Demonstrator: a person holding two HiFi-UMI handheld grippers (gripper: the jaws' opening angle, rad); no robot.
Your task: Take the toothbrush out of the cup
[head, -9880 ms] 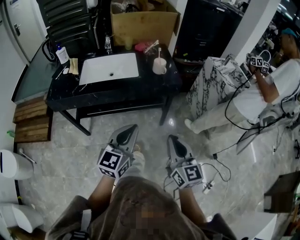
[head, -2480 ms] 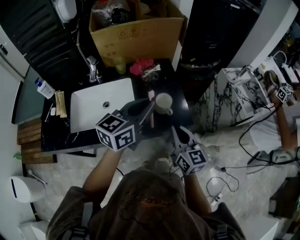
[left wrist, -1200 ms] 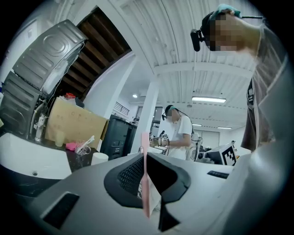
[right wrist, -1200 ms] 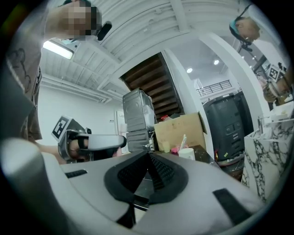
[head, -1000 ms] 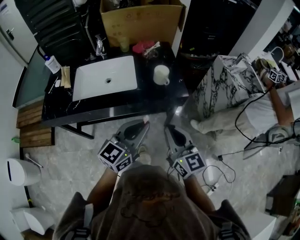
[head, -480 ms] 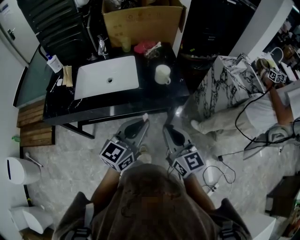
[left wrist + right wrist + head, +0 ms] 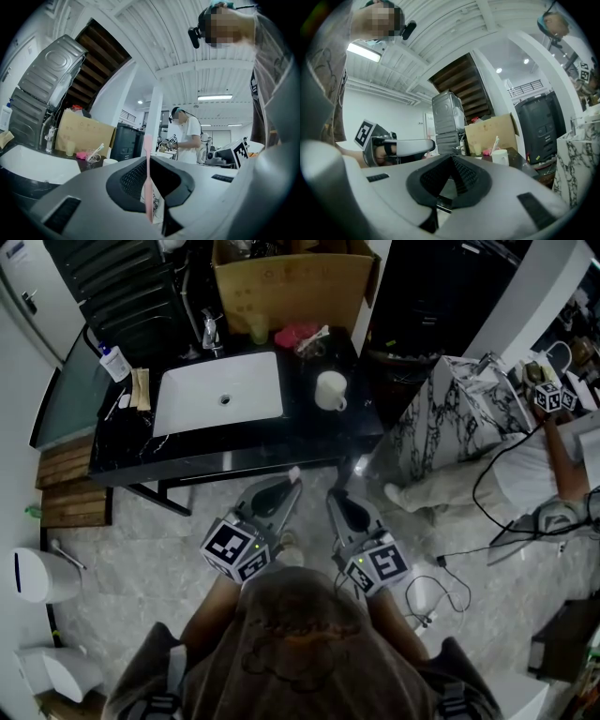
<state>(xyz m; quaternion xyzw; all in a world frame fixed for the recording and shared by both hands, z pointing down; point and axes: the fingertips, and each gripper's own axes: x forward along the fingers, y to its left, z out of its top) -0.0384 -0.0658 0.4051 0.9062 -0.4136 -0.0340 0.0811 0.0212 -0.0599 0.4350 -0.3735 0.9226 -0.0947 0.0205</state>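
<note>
In the head view the white cup [image 7: 330, 390] stands upright on the black counter [image 7: 234, 451], right of the white sink [image 7: 218, 392], with nothing sticking out of it. Both grippers are held low over the floor, well short of the counter. My left gripper [image 7: 289, 484] is shut on a thin pink toothbrush [image 7: 293, 472], whose head pokes past the tips. In the left gripper view the toothbrush [image 7: 148, 178] stands upright between the jaws, with the cup [image 7: 110, 162] far off. My right gripper [image 7: 336, 495] is shut and holds nothing; its own view shows the cup [image 7: 500, 157] ahead.
A cardboard box [image 7: 291, 282], a faucet [image 7: 212, 334], a bottle [image 7: 114, 362] and pink items [image 7: 295, 334] sit at the back of the counter. A marble-patterned block [image 7: 441, 418] and another person [image 7: 553, 456] are at the right. Cables [image 7: 431, 592] lie on the floor.
The toothbrush stood in the cup at first. The left gripper took it at the counter and drew back with it. Over the last second hardly anything has moved.
</note>
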